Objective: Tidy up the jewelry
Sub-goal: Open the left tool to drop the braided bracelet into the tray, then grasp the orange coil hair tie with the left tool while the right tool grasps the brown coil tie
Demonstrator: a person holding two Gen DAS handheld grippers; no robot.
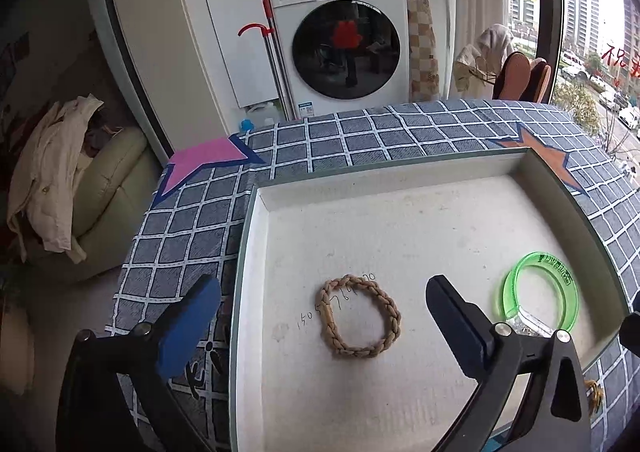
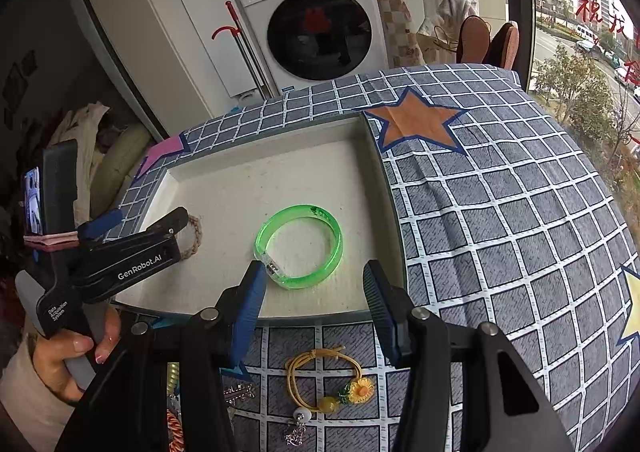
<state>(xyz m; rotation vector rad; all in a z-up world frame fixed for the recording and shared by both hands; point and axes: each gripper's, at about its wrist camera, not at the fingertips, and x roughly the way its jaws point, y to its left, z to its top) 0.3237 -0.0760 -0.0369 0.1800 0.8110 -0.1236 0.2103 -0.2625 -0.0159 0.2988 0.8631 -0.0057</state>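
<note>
left tongs [image 1: 320, 316] gape over braided bracelet [image 1: 359, 316] in tray [image 1: 400, 171]; right tongs [image 2: 316, 292] half-open (empty).

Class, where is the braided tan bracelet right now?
The braided tan bracelet lies flat in the white tray, between the open left gripper fingers, left of the green bangle.

Braided bracelet [image 2: 195, 236] half hidden behind left tool [image 2: 136, 230] — bottom-edge trinkets [image 2: 176, 428] cut off.
</note>
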